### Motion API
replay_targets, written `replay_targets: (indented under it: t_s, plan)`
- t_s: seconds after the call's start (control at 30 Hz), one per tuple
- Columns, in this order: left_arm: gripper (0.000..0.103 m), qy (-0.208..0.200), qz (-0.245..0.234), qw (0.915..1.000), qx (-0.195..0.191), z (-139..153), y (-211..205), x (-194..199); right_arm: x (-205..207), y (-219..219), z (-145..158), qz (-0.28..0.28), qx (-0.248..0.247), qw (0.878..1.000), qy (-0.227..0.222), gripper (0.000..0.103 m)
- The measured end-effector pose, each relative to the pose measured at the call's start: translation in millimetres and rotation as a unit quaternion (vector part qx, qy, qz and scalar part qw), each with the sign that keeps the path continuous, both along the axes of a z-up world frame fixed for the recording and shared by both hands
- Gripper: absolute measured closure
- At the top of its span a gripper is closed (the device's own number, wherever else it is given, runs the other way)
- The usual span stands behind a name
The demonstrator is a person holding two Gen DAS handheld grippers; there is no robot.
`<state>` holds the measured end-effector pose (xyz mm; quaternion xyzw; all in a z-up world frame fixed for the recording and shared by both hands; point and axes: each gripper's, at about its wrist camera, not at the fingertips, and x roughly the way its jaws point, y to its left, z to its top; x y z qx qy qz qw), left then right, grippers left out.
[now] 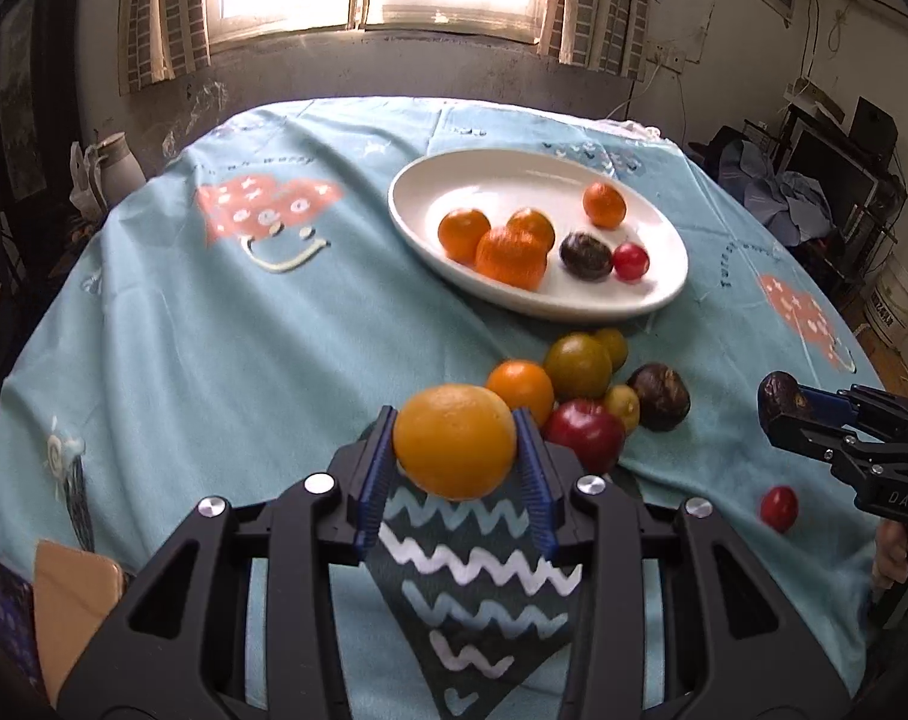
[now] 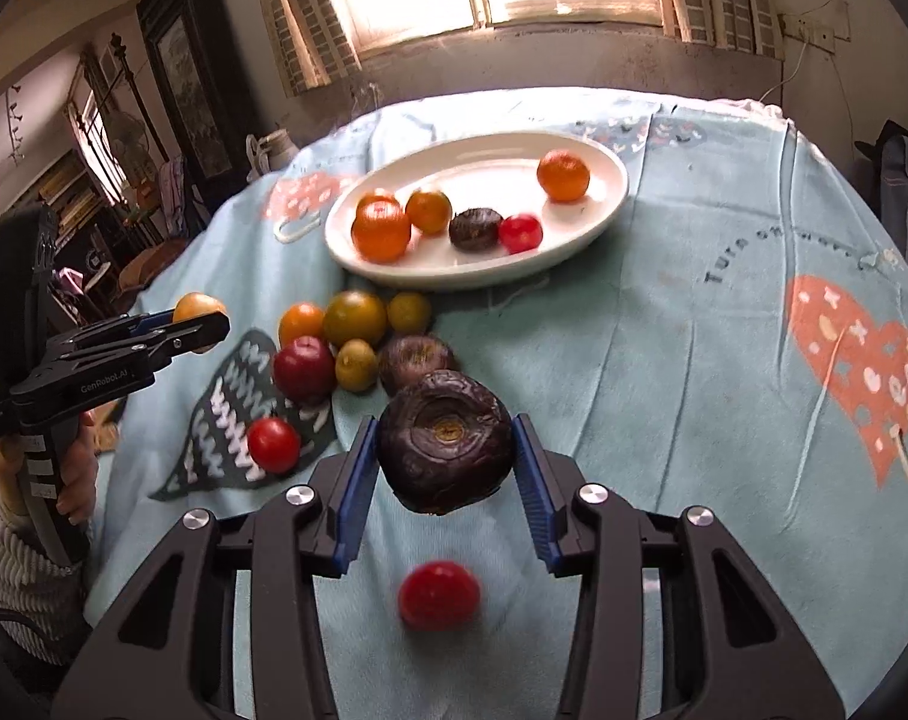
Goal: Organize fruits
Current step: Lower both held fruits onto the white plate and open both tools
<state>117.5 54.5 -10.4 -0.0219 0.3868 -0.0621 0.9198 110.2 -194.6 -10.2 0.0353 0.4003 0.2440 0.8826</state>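
Blue printed tablecloth (image 1: 201,372) over a round table, window behind, daylight across the whole surface.

Nearest in the left wrist view: left gripper (image 1: 457,456) clamped on a large orange (image 1: 454,441), lifted clear of the cloth above a dark zigzag patch. In the right wrist view: right gripper (image 2: 444,456) with a dark wrinkled fruit (image 2: 444,441) between the blue pads, also off the cloth; left pad touching, right pad seemingly just meeting the skin, so grip judged light.

Below that, a loose red fruit (image 2: 438,594), blurred, on the cloth.

Best handling, as a judgement: keep both fruits level and carry them over the pile (image 2: 357,336) of mixed fruit rather than through it, lower into bare plate area, release only once resting, one hand at a time to avoid crossing. Round fruit likely to roll if dropped.

Farther off: white oval plate (image 1: 664,294), already holding four small oranges, one dark wrinkled fruit and one small red one, with free space at the far end.
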Motion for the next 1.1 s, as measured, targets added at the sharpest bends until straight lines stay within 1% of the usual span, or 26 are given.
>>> replay_targets:
  t_s: [0.07,0.13,0.2,0.27,0.33,0.43,0.6,0.7,0.8,0.83,0.87,0.9,0.93,1.1]
  plan:
    - [0.064,-0.025,0.001,0.9997,-0.002,26,-5,18,10,-5,27,-0.015,0.016,0.999,-0.028,0.058]
    - [0.064,-0.041,0.006,0.9991,-0.004,45,-11,41,22,-7,50,-0.029,0.033,0.998,-0.054,0.058]
    - [0.064,-0.043,0.007,0.9990,-0.010,53,-17,65,38,-7,65,-0.041,0.045,0.996,-0.069,0.058]
    - [0.064,-0.037,0.009,0.9992,-0.015,51,-24,89,57,-4,69,-0.051,0.056,0.995,-0.072,0.058]
    - [0.064,-0.027,0.014,0.9994,-0.016,43,-28,112,76,1,65,-0.063,0.055,0.994,-0.068,0.058]
    - [0.064,-0.008,0.019,0.9997,-0.015,25,-33,145,108,10,47,-0.075,0.041,0.995,-0.049,0.058]
    - [0.064,0.019,0.018,0.9995,-0.017,1,-37,180,151,26,12,-0.078,0.024,0.997,-0.012,0.058]
    - [0.064,0.025,0.015,0.9994,-0.021,-5,-37,191,164,31,-3,-0.078,0.024,0.997,0.002,0.058]
    - [0.063,0.032,0.014,0.9991,-0.023,-10,-37,197,174,30,-11,-0.081,0.035,0.996,0.014,0.057]
    - [0.060,0.031,0.016,0.9992,-0.021,-11,-37,198,175,28,-11,-0.084,0.041,0.996,0.015,0.056]
    - [0.050,0.027,0.017,0.9993,-0.019,-10,-37,198,175,26,-10,-0.084,0.048,0.995,0.014,0.056]
    - [0.047,0.022,0.018,0.9994,-0.018,-9,-35,197,173,24,-8,-0.085,0.055,0.995,0.011,0.056]
    - [0.046,0.018,0.020,0.9995,-0.016,-7,-35,195,171,22,-4,-0.086,0.059,0.995,0.007,0.056]
    - [0.046,-0.008,0.023,0.9992,-0.033,17,-26,168,143,14,33,-0.078,0.090,0.993,-0.027,0.055]
